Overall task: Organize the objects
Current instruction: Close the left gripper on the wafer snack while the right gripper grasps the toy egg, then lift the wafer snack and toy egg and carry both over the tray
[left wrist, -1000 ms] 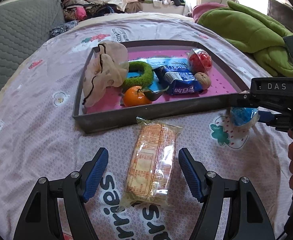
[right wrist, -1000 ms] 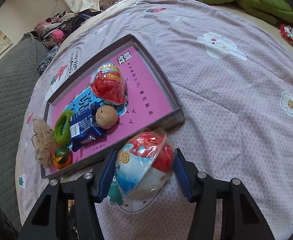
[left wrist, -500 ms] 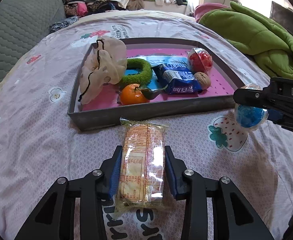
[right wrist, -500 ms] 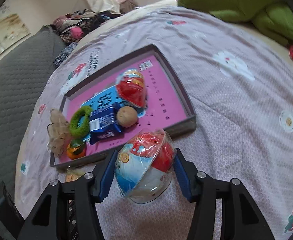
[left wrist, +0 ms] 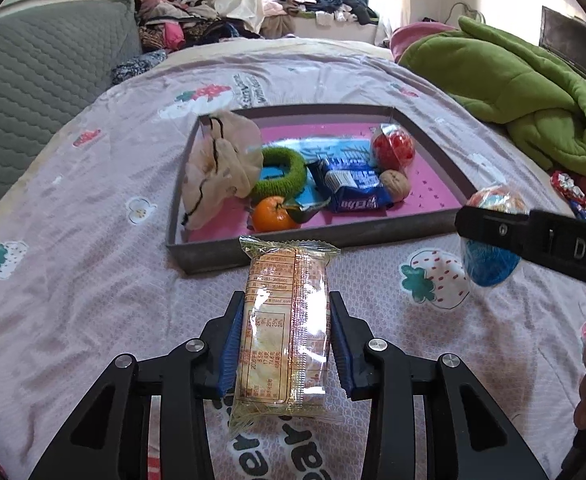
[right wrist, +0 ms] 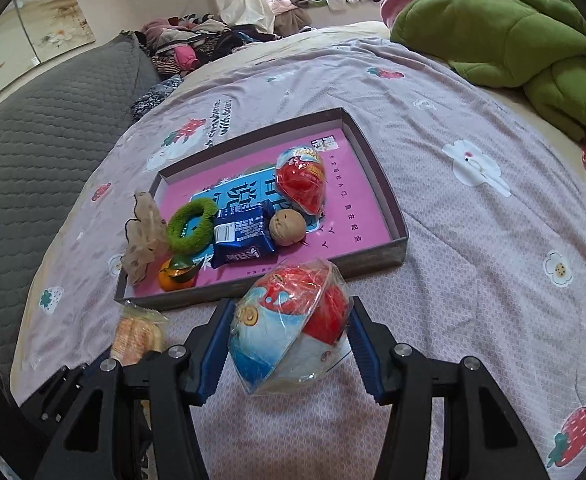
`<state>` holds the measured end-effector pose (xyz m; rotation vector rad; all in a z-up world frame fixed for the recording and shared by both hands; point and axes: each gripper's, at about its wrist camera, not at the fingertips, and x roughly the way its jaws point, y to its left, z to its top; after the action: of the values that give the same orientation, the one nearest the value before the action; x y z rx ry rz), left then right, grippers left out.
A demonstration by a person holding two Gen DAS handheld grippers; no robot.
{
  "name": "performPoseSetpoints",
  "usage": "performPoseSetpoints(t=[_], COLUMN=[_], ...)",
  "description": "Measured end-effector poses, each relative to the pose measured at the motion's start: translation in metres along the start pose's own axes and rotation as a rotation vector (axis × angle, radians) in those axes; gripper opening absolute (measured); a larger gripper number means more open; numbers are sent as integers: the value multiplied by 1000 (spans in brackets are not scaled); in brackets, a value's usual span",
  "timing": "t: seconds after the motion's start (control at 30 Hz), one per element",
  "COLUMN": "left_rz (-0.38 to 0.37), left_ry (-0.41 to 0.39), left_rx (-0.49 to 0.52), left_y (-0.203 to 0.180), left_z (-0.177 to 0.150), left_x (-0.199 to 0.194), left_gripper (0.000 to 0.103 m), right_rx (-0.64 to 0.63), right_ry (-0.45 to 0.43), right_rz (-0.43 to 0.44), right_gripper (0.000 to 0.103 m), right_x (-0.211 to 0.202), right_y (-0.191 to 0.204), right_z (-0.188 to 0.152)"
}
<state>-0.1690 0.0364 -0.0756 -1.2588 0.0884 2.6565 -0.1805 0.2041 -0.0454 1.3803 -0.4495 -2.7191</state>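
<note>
1. Gripping both loose items at once: the cracker packet (left wrist: pixel 285 332) sits lengthwise in the left gripper (left wrist: pixel 283 340), fingers closed against its sides, its far end just short of the tray wall.
2. Right gripper (right wrist: pixel 289 340) has its fingers closed on the wrapped toy egg (right wrist: pixel 289 320), near the tray's front right corner and, by the look of it, lifted off the bedspread.
3. Tray (left wrist: pixel 437 152) already carries a beige scrunchie (left wrist: pixel 221 164), green hair tie (left wrist: pixel 283 176), tangerine (left wrist: pixel 273 214), blue snack pack (left wrist: pixel 357 190), walnut (left wrist: pixel 395 184) and a red wrapped egg (left wrist: pixel 393 148).
4. Free floor shows mainly at the tray's right side.
5. Risk, as I judge it: the slick round wrapper could squirt out of the fingers if squeezed off-centre.
6. Risk: the packet's far end could catch the front wall if carried low; both grippers heading in together may collide.
</note>
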Motion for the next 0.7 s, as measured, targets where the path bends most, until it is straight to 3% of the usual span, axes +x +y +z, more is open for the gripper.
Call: performPoseSetpoints(t=[0.37, 0.7], left_rz=[10, 11], left_ry=[-67, -130], left_rx=[-5, 0], left_y=[3, 6], left_z=[19, 63], left_x=[-37, -57], left_gripper=[40, 40], right_rx=[-59, -175], right_ry=[-64, -163], right_rz=[20, 10], right_gripper=[55, 56], right_x=[-34, -67], right_y=[13, 34], right_z=[7, 48])
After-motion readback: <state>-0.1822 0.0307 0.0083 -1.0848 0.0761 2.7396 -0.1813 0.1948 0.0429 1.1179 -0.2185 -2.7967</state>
